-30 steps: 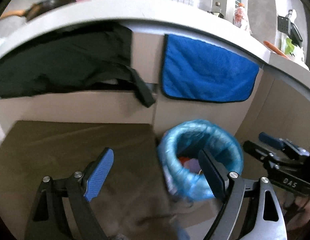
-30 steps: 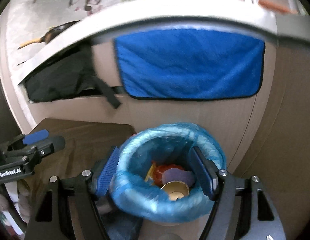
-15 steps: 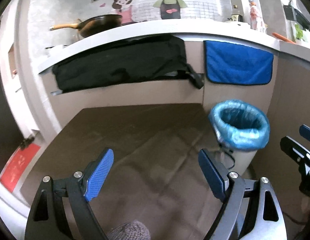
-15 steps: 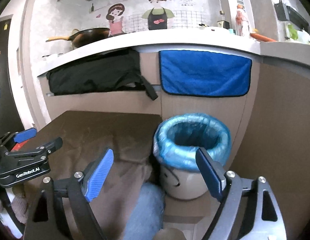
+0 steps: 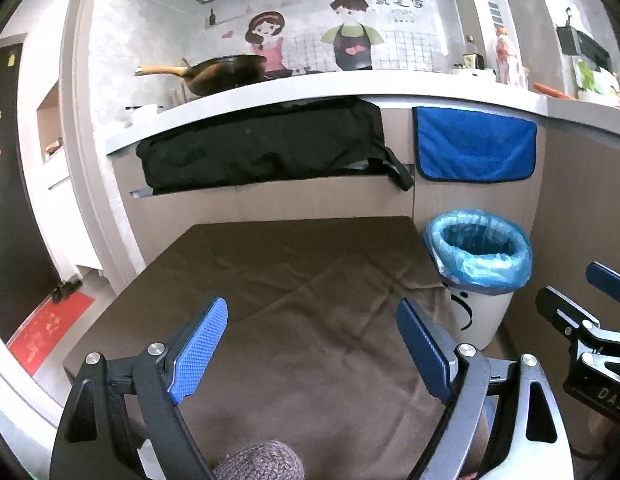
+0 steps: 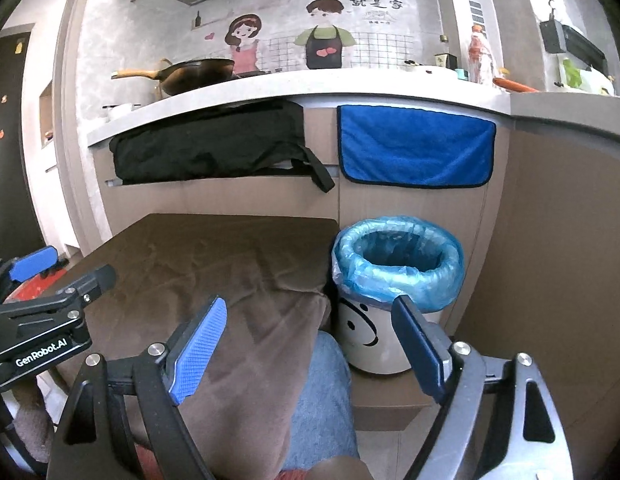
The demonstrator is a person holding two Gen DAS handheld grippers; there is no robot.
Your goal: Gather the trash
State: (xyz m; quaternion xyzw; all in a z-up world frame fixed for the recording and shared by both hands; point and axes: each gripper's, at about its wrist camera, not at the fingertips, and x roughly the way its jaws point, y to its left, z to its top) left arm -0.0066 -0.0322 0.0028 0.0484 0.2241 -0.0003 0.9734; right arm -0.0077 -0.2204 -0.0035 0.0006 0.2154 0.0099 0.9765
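Note:
A white trash bin with a smiley face and a blue plastic liner (image 6: 398, 264) stands on the floor beside the brown-covered table; it also shows in the left wrist view (image 5: 478, 252). Its inside is hidden from here. My left gripper (image 5: 310, 344) is open and empty above the brown cloth (image 5: 294, 280). My right gripper (image 6: 310, 344) is open and empty, pulled back in front of the bin. Each gripper also shows at the edge of the other's view.
A grey counter (image 5: 350, 84) with a wok (image 5: 226, 72) runs behind the table. A black bag (image 5: 262, 144) and a blue towel (image 5: 474, 148) hang below it. A beige cabinet wall (image 6: 550, 240) stands to the right. A knee in jeans (image 6: 322, 396) is below.
Both grippers have pulled back and up from the bin, which now looks smaller and farther. The right gripper was around the bin's rim one second ago. Both stay open.

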